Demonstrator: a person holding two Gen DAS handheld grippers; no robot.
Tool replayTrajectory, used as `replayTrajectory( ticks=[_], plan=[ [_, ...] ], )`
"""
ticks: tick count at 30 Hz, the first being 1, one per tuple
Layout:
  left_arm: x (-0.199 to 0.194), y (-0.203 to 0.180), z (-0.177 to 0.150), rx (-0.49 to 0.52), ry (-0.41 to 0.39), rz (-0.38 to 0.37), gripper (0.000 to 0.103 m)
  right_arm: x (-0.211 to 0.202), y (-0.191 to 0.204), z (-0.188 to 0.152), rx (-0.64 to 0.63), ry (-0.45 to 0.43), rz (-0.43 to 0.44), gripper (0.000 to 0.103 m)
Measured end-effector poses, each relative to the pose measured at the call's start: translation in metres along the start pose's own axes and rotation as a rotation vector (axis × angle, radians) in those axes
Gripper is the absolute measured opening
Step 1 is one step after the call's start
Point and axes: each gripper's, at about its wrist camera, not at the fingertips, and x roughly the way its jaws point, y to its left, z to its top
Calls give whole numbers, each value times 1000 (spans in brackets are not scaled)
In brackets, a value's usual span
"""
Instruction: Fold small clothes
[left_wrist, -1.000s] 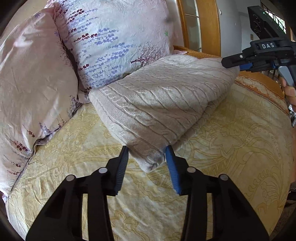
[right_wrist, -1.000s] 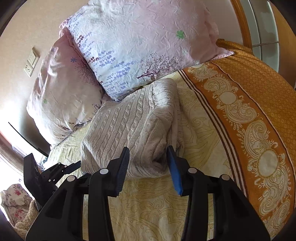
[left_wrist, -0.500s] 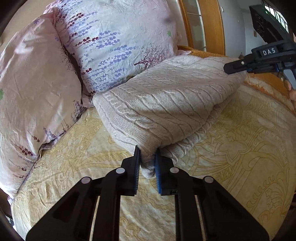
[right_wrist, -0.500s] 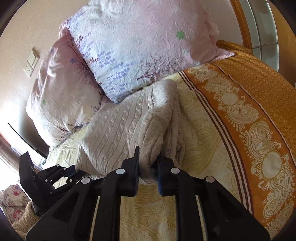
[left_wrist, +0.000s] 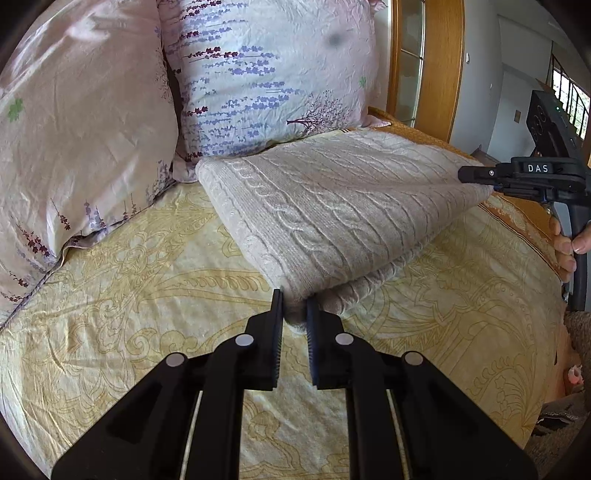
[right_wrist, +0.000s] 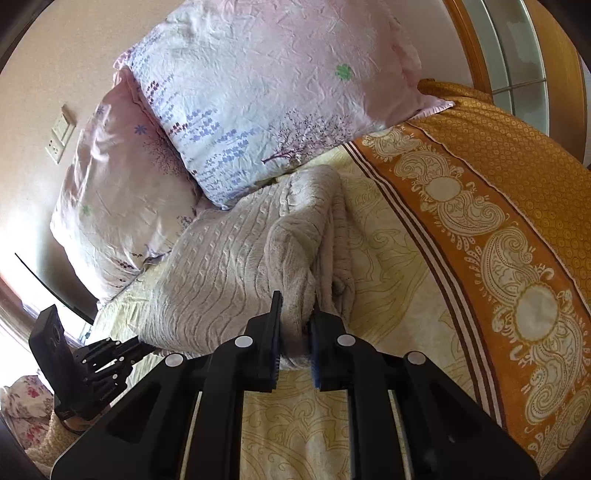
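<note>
Both now clamped, no longer apart: left gripper (left_wrist: 294, 312) and right gripper (right_wrist: 296, 314) on near corners of cable-knit sweater (left_wrist: 332, 206), lying half-folded on yellow bedspread (left_wrist: 147, 295). Ready for lifting, next fold.

Chunky cable-knit wool sweater (left_wrist: 332, 206) on a smooth, patterned cotton bedspread (left_wrist: 129, 295)
</note>
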Motion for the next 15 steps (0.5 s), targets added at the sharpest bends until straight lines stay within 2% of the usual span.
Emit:
replayTrajectory(
  ticks=[3, 6, 10, 11, 12, 13, 14, 15],
  plan=[
    [8, -4, -2, 7, 30, 10, 11, 16, -10, -5, 27, 48, -49, 13],
    [12, -4, -2, 4, 47, 4, 11, 19, -11, -6, 20, 33, -78, 13],
    [2, -4, -4, -3, 50, -29, 18, 13, -5, -1, -10, 57, -71, 15],
    [-5, -3, -5, -7, 42, -41, 29, 7, -4, 1, -2, 49, -41, 19],
    [-13, -2, -5, -13, 28, -46, 50, 0, -6, 4, 11, 33, -16, 27],
    [-23, -1, -4, -22, -1, -44, 59, -4, -8, 9, 25, 12, 6, 42],
    [-32, 1, -2, -30, -36, -41, 66, -8, -10, 17, 43, -7, 24, 49],
    [-38, 2, 3, -39, -63, -43, 69, -8, -12, 25, 64, -16, 32, 52]
  ],
)
